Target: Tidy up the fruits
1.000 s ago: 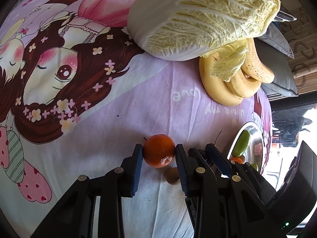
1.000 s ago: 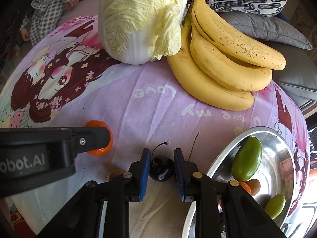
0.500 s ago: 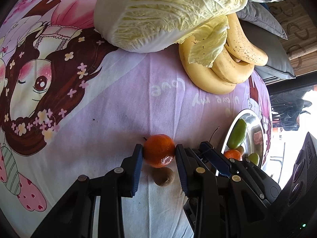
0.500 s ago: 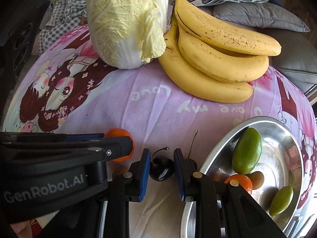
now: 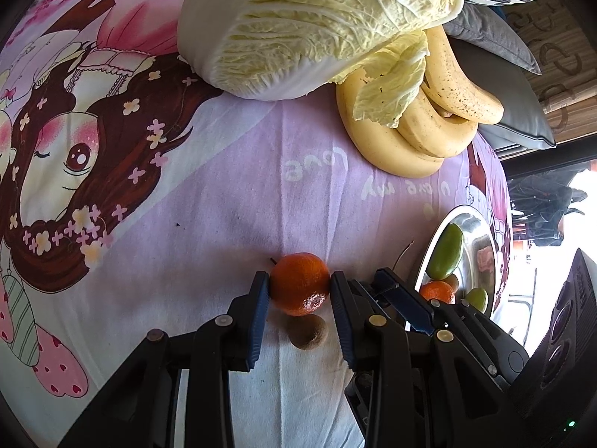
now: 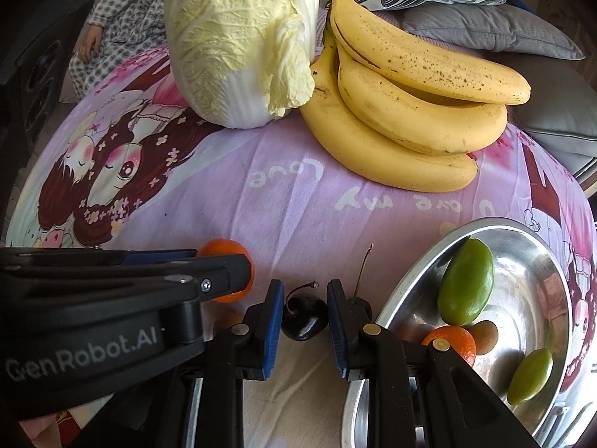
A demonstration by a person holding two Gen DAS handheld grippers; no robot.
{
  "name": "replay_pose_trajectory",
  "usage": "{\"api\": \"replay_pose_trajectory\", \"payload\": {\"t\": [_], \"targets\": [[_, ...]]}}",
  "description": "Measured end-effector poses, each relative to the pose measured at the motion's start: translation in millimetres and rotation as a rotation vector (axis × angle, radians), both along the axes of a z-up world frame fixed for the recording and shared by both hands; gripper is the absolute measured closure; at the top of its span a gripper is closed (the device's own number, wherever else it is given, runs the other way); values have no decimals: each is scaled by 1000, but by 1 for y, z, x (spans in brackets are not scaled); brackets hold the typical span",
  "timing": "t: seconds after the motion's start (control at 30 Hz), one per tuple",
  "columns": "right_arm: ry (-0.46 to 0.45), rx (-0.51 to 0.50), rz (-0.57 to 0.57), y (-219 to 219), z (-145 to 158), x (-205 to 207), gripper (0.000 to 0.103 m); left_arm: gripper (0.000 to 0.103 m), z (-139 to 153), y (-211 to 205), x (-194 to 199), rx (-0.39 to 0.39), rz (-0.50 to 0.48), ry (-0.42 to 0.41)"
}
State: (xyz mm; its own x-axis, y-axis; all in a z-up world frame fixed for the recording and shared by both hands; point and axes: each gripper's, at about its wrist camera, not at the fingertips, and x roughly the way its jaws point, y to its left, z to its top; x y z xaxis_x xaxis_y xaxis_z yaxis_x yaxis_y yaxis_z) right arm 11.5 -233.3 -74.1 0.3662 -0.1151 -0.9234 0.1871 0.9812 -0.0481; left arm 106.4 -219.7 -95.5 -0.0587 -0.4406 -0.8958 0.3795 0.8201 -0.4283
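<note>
Just left of the steel bowl, the left gripper pinched a mandarin while the right gripper was closing its jaws on a dark cherry, so the pick-up step seemed to be in hand and the next move likely called for carrying both over the bowl's rim and letting go gently. Counted: two mandarins, one held and one in the bowl; two green fruits, two small brown fruits, two cherries, three bananas and one napa cabbage.
</note>
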Motion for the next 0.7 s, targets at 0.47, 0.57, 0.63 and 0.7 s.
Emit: {"api": "replay_pose_trajectory", "payload": {"t": [0.47, 0.57, 0.63, 0.7], "targets": [[20, -1, 17, 3, -2, 0, 81, 68, -2, 1, -1, 0, 2, 11], [30, -6, 27, 4, -3, 2, 81, 68, -4, 4, -1, -4, 8, 17], [36, -14, 36, 7, -4, 3, 81, 68, -5, 8, 0, -7, 17, 25], [40, -20, 41, 9, -5, 5, 80, 68, -6, 10, 1, -11, 24, 31]]}}
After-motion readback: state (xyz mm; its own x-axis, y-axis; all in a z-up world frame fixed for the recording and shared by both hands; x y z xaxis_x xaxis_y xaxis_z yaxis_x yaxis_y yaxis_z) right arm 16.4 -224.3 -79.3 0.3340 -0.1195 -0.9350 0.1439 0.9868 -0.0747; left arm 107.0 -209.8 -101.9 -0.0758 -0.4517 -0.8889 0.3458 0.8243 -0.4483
